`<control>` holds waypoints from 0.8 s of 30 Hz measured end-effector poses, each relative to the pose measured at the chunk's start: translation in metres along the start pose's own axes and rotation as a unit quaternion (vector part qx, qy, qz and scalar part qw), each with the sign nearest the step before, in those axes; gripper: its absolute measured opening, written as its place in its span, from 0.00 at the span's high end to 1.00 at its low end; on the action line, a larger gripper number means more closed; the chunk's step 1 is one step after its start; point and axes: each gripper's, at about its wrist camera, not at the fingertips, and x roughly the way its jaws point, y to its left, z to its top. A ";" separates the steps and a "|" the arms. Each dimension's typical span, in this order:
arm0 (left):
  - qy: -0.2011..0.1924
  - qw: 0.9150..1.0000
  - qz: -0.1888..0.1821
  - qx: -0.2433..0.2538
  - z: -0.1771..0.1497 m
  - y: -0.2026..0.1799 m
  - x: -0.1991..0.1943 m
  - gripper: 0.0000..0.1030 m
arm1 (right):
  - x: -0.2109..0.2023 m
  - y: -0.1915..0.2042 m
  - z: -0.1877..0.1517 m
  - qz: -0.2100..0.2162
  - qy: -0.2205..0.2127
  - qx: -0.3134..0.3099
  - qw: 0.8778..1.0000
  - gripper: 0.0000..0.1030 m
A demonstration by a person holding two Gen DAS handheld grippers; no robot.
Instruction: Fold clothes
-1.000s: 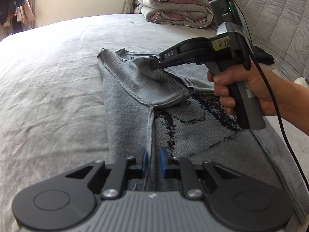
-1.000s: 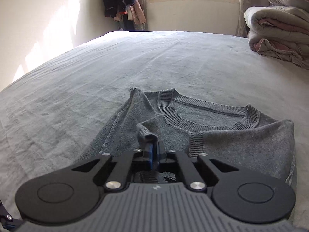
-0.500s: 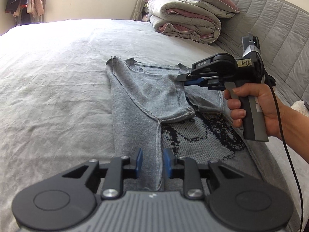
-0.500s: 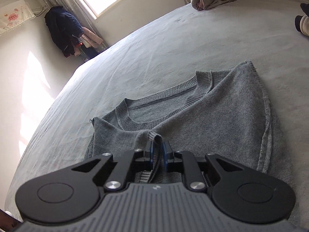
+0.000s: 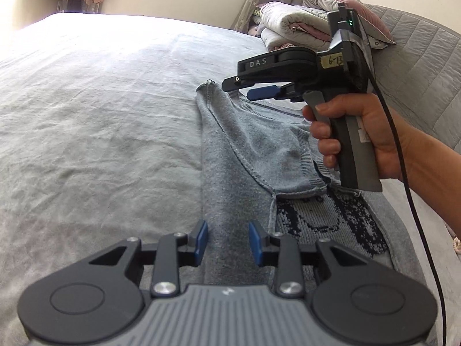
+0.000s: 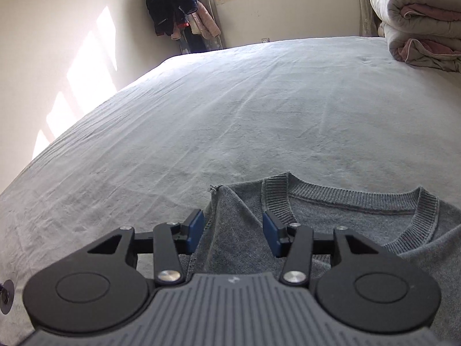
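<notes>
A grey knit sweater with a dark pattern lies flat on the bed, one side and sleeve folded in over the front. My left gripper stands open above its folded left edge, nothing between the blue pads. In the left wrist view a hand holds my right gripper above the collar end, open and clear of the cloth. From the right wrist view, the right gripper hangs open over the sweater near its shoulder corner and ribbed collar.
The sweater rests on a wide grey bedsheet. Folded quilts and a pillow are stacked at the far right by a padded headboard. Clothes hang in the far corner beside the window. A cable trails from the right gripper.
Both grippers have opened and let go of the sweater. The folded sleeve now lies flat on the front. The right gripper has lifted and moved toward the collar end.
</notes>
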 end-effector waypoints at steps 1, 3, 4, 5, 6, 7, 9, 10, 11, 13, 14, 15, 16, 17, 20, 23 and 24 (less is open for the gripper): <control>0.001 1.000 0.000 -0.002 0.000 0.000 0.002 0.70 | 0.008 0.000 0.001 -0.002 0.006 -0.001 1.000 0.57; 0.004 1.000 0.002 -0.008 0.000 0.003 0.003 0.73 | 0.024 0.000 0.004 -0.007 0.017 -0.004 1.000 0.60; 0.005 1.000 0.005 -0.011 0.001 0.005 0.003 0.76 | 0.032 0.000 0.005 -0.009 0.023 -0.005 1.000 0.66; 0.007 1.000 0.007 -0.014 0.001 0.007 0.003 0.88 | 0.037 0.001 0.006 -0.011 0.025 -0.009 1.000 0.79; 0.008 1.000 0.009 -0.017 0.001 0.009 0.002 0.96 | 0.041 0.003 0.006 -0.012 0.026 -0.015 0.999 0.87; 0.009 1.000 0.012 -0.019 0.001 0.011 0.002 0.96 | 0.046 0.004 0.007 -0.013 0.028 -0.020 0.999 0.91; 0.012 0.999 0.016 -0.025 0.002 0.014 0.002 0.96 | 0.051 0.007 0.009 -0.014 0.023 -0.025 0.999 0.92; 0.013 0.999 0.019 -0.028 0.002 0.016 0.002 0.96 | 0.051 0.007 0.010 -0.012 0.016 -0.023 1.000 0.92; 0.014 0.999 0.021 -0.031 0.002 0.018 0.002 0.96 | 0.051 0.008 0.011 -0.004 0.009 -0.017 1.000 0.92; 0.017 0.999 0.026 -0.037 0.002 0.022 0.002 0.96 | 0.051 0.009 0.014 0.012 -0.006 -0.004 1.000 0.92; 0.020 0.999 0.025 -0.041 0.002 0.024 0.002 0.96 | 0.053 0.011 0.014 0.018 -0.008 0.000 1.000 0.92; 0.027 0.998 0.020 -0.046 0.002 0.026 0.003 0.96 | 0.050 0.009 0.014 0.016 -0.008 0.000 1.000 0.92; 0.031 0.998 0.016 -0.050 0.001 0.027 0.003 0.95 | 0.046 0.008 0.015 0.014 -0.008 0.000 1.000 0.90; 0.030 0.998 0.014 -0.052 0.002 0.027 0.003 0.94 | 0.042 0.006 0.015 0.011 -0.008 0.000 1.000 0.84; 0.029 0.998 0.011 -0.059 0.003 0.027 0.001 0.87 | 0.031 0.000 0.016 0.002 -0.008 -0.001 1.000 0.71; 0.018 0.998 0.007 -0.060 0.004 0.026 -0.003 0.74 | 0.019 -0.005 0.018 -0.006 -0.008 -0.002 1.000 0.49; 0.012 0.998 0.004 -0.060 0.005 0.026 -0.006 0.74 | 0.015 -0.007 0.018 -0.009 -0.008 -0.002 1.000 0.49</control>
